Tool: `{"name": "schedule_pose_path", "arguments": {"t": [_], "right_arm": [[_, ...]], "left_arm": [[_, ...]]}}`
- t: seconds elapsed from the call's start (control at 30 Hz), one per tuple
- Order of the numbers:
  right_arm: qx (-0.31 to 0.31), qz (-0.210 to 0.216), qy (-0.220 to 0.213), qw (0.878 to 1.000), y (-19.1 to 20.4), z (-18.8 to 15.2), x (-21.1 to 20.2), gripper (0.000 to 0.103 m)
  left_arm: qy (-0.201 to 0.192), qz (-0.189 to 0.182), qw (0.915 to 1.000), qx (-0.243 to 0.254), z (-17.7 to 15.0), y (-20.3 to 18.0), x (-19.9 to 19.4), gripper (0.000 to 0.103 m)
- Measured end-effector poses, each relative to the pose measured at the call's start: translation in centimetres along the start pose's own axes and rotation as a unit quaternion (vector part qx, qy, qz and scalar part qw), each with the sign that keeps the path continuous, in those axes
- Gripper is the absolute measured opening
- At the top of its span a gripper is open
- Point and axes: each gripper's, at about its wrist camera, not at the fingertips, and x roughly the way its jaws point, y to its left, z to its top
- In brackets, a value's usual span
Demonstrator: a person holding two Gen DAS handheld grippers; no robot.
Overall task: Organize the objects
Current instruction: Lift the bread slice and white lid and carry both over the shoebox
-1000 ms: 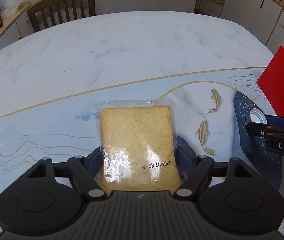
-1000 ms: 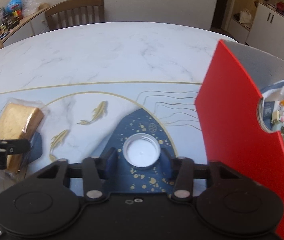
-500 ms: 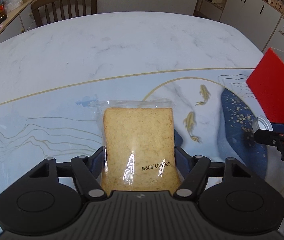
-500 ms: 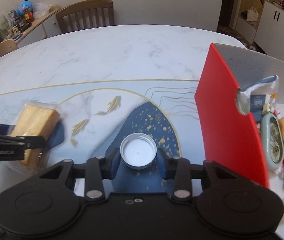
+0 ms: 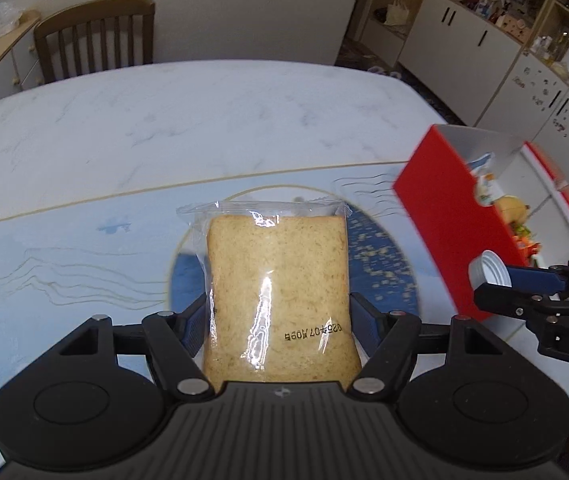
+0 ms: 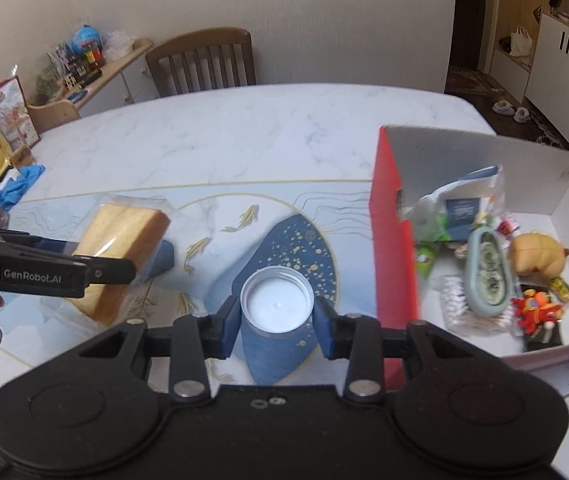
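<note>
glossy clear plastic bread wrapper (image 5: pixel 276 292); probably plastic ridged cap (image 6: pixel 277 305).

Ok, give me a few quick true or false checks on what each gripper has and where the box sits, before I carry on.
1. The left gripper is closed on a wrapped slice of bread. True.
2. The right gripper is empty. False: it grips a white cap between its pads.
3. The red box is closed with a lid. False: it is open on top, with toys and packets visible inside.
4. The box sits to the right of the white cap in the right wrist view. True.
5. The bread is unwrapped. False: it is sealed in a clear plastic wrapper with a printed date.
</note>
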Motion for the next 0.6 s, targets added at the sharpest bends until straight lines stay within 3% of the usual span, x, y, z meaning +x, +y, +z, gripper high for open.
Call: {"name": "schedule_pose_path", "arguments": {"t": [0.3,0.6], "right_arm": [[0.013,-0.004,-0.034,0.999,-4.5,-0.1,-3.6,0.038],[0.026,-0.013,-0.054,0.998,-9.9,-0.9,-5.7,0.038]], "left_arm": [[-0.023,-0.031,0.9984,0.040,0.8,-6.7,-1.2,0.071],[-0.014,-0.057,0.9962,0.064,1.7,-13.2,-0.2,0.071]]}}
